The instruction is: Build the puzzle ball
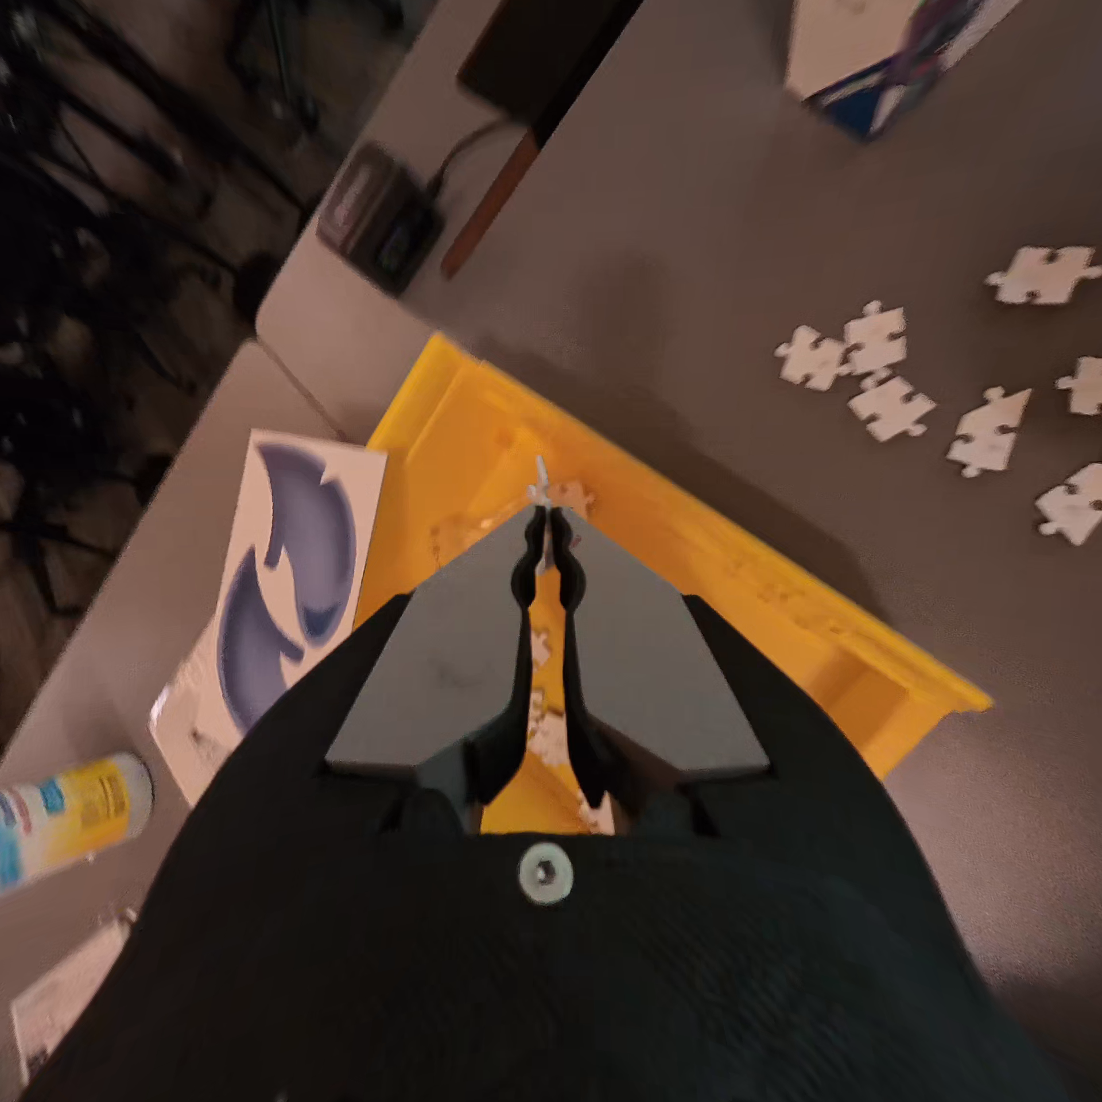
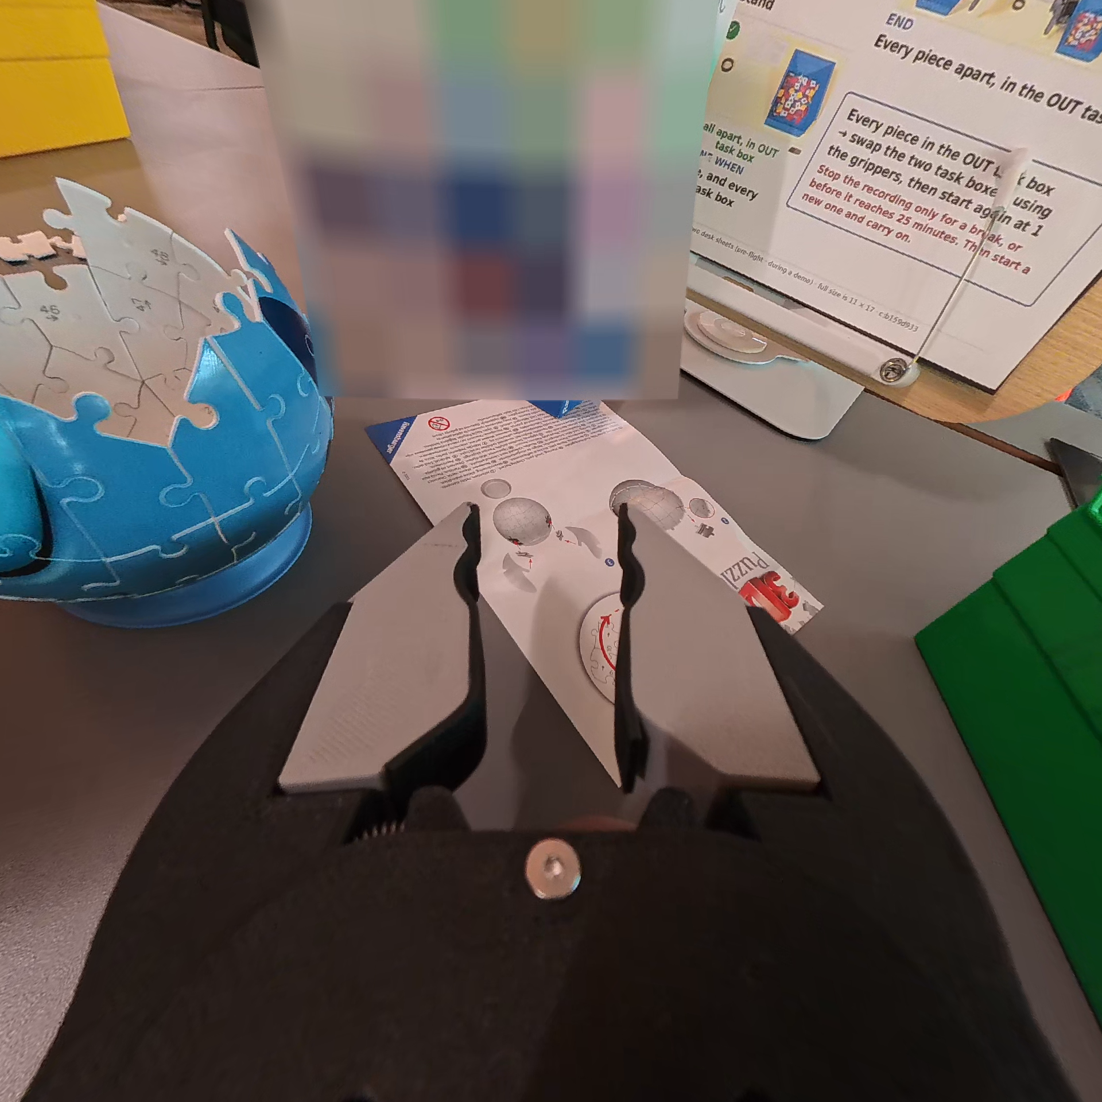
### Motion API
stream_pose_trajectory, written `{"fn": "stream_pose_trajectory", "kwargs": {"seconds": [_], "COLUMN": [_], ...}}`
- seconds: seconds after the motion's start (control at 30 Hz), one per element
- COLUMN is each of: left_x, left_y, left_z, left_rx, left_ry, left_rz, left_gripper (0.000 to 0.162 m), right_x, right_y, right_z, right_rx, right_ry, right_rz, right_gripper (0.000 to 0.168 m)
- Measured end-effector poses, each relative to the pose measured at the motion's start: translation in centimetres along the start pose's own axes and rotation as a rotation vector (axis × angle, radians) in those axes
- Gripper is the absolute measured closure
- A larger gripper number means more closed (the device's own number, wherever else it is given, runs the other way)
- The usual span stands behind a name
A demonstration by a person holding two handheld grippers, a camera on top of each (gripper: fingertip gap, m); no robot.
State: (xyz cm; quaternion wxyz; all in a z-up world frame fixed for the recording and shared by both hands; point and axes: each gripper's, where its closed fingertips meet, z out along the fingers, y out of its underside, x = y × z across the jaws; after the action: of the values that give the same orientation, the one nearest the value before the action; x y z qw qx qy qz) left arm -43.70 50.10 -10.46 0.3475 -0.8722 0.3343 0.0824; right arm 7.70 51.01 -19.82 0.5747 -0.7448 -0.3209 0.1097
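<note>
In the left wrist view my left gripper (image 1: pixel 547 514) is shut on a thin white puzzle piece (image 1: pixel 541 483), held edge-on above a yellow box (image 1: pixel 656 536) with loose pieces inside. Several white puzzle pieces (image 1: pixel 882 381) lie face down on the grey table to the right. In the right wrist view the half-built blue puzzle ball (image 2: pixel 161 429) stands on its blue ring base at the left, open at the top. My right gripper (image 2: pixel 545 513) is open and empty, hovering over a folded instruction leaflet (image 2: pixel 572 525) to the right of the ball.
A card with blue curved shapes (image 1: pixel 298 566) and a lying spray can (image 1: pixel 65 817) sit left of the yellow box. A green box (image 2: pixel 1037 656) is at the right edge, a stand with an instruction sheet (image 2: pixel 894 179) at the back right, a yellow box (image 2: pixel 53 77) far left. My hands' fingertips stand some 55 cm from each other.
</note>
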Motion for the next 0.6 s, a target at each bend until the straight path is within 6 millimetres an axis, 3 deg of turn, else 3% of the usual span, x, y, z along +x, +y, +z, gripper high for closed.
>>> {"fn": "stream_pose_trajectory", "kwargs": {"seconds": [0.03,0.17,0.27,0.47,0.6], "left_x": [1.8,9.3,13.8,18.2,20.6], "left_y": [-1.6,-5.3,-5.5,-3.8,-3.9], "left_z": [0.0,1.9,3.9,7.6,9.9], "left_rx": [0.048,0.098,0.051,-0.098,-0.112], "left_ry": [0.020,0.091,0.137,0.181,0.169], "left_rz": [0.049,0.222,0.323,0.320,0.365], "left_gripper": [0.162,0.162,0.162,0.162,0.162], "right_x": [0.0,0.0,0.0,-0.1,0.0], "right_y": [0.0,0.0,-0.1,-0.2,-0.2], "right_z": [0.0,0.0,-0.1,-0.2,-0.2], "right_rx": [0.002,0.003,0.009,0.012,0.015], "right_ry": [0.001,0.003,0.005,0.005,0.006], "right_rz": [-0.001,-0.002,-0.006,-0.010,-0.009], "right_gripper": [0.125,0.125,0.126,0.126,0.126]}}
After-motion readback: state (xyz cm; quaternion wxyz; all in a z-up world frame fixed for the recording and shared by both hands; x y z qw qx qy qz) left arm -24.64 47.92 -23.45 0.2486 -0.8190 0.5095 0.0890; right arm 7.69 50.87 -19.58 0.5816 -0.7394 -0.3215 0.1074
